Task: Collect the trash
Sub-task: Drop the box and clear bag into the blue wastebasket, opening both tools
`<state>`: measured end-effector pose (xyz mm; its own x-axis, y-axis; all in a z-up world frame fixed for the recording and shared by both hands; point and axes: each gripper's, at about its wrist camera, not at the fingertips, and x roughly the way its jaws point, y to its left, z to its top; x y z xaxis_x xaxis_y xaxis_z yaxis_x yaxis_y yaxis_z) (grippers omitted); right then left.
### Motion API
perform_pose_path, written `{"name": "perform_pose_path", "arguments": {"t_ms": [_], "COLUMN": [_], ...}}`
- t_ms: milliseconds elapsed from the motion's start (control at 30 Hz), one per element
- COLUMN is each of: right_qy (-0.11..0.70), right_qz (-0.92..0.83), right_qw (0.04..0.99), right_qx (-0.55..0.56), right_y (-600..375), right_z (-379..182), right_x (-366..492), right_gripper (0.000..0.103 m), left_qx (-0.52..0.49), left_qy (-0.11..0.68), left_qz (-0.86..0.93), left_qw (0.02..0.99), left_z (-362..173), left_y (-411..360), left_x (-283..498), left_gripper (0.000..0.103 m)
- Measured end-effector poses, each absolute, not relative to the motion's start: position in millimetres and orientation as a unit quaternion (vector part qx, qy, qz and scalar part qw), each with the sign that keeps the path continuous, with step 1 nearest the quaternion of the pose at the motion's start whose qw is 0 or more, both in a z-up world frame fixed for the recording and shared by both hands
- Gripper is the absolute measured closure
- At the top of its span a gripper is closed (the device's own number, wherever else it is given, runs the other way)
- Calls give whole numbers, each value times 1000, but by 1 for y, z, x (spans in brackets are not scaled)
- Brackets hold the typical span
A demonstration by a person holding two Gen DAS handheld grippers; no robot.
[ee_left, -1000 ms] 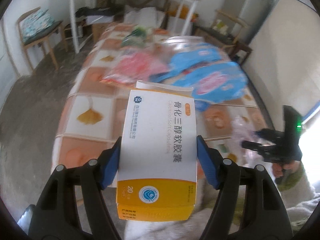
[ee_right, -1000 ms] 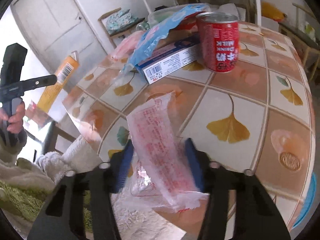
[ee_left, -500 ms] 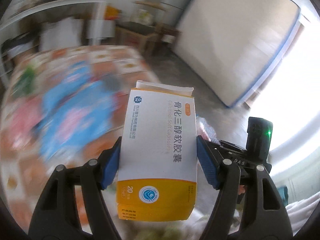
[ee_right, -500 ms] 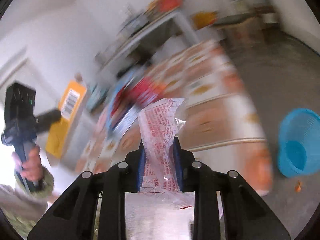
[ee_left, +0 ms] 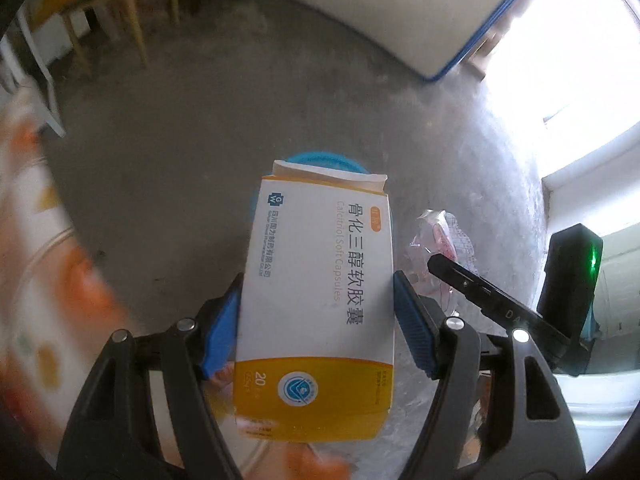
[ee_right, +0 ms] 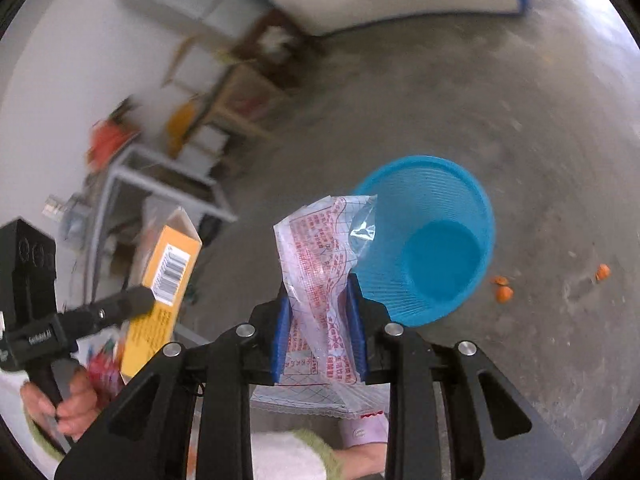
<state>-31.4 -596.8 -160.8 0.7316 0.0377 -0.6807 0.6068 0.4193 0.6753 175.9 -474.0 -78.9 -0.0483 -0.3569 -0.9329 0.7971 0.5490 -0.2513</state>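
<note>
The blue basket stands on the grey concrete floor, and both claws hang above it. The left claw grips a white and orange medicine box by its long sides; the box hides most of the basket, only a blue rim showing past its top flap. The right claw pinches a crinkled clear wrapper with red print, just left of the basket's mouth. Orange scraps lie right of the basket.
</note>
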Motion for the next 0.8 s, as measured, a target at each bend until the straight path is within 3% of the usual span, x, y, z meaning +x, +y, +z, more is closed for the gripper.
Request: {"name": "perform_pose_path", "arguments": {"t_ms": [133,200,367,567,800], "right_qy": [329,342,354,343,322], "right_qz": [-214,-222,-246,-262,-272], "right_qw": [765,762,757,762,780], "right_qx": [511,503,491,482,462], "right_y": [-636,-652,-676,-677,-644], "right_z": [-193,-209,-231,-228,-194], "right_x": [-16,-4,9,-9,-47], "right_gripper": [65,57,50,47,44], "left_qx": [186,184,165,158,155], "left_qy": [597,600,603,583,512], "left_qz": [-428,-420,-412,-421,-459], "left_qw": [653,655,663,677,709], "left_z": [-116,-129,-139,-112,-34], "left_y": [-520,-535,-549,-529,-458], "left_x": [189,195,205,203,168], "left_gripper": [31,21,20,20,20]}}
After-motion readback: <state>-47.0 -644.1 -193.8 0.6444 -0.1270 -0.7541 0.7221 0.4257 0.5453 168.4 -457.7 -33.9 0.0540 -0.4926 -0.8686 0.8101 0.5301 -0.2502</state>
